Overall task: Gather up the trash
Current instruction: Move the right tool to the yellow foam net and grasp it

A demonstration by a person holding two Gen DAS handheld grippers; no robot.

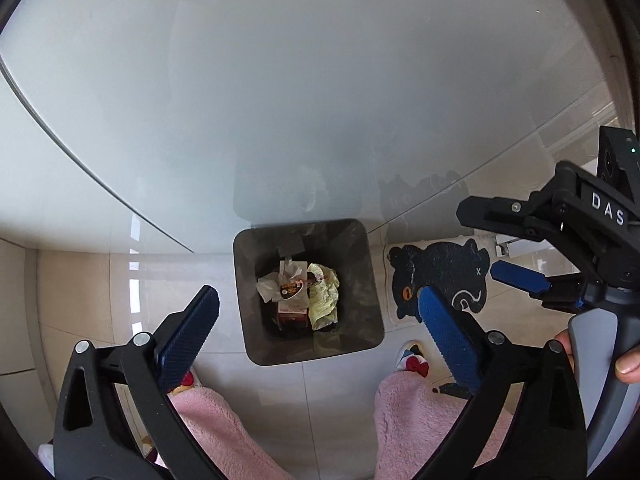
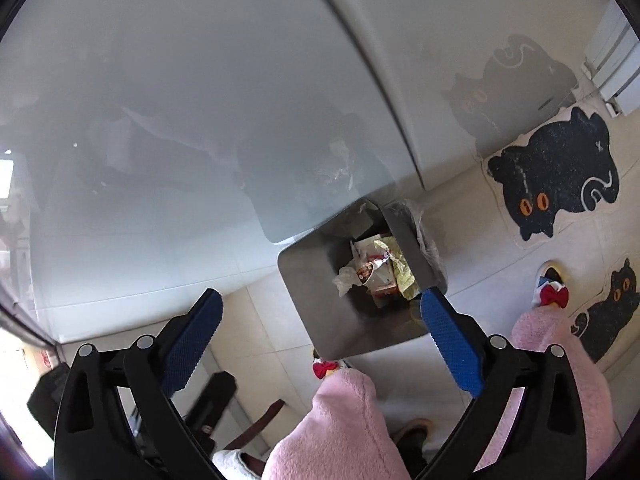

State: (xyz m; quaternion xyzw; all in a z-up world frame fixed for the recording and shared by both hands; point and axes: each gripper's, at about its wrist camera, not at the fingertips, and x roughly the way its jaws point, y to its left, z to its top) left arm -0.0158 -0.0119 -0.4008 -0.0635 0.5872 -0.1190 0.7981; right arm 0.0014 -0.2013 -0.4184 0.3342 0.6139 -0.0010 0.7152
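A grey square trash bin (image 1: 248,288) stands on the tiled floor against a frosted glass panel. Inside lie a drink carton (image 1: 293,300), a yellow-green wrapper (image 1: 325,292) and white crumpled paper (image 1: 267,286). My left gripper (image 1: 316,320) is open and empty, high above the bin's opening. My right gripper (image 2: 320,320) is open and empty, also above the bin (image 2: 304,280), with the same trash (image 2: 376,276) below it. The right gripper also shows in the left wrist view (image 1: 516,252) at the right, jaws apart.
A black cat-shaped mat (image 1: 440,276) lies right of the bin; it shows in the right wrist view (image 2: 556,176) with a second cat mat (image 2: 608,308). The person's pink trouser legs (image 1: 416,420) and bow slippers (image 2: 554,294) stand just before the bin.
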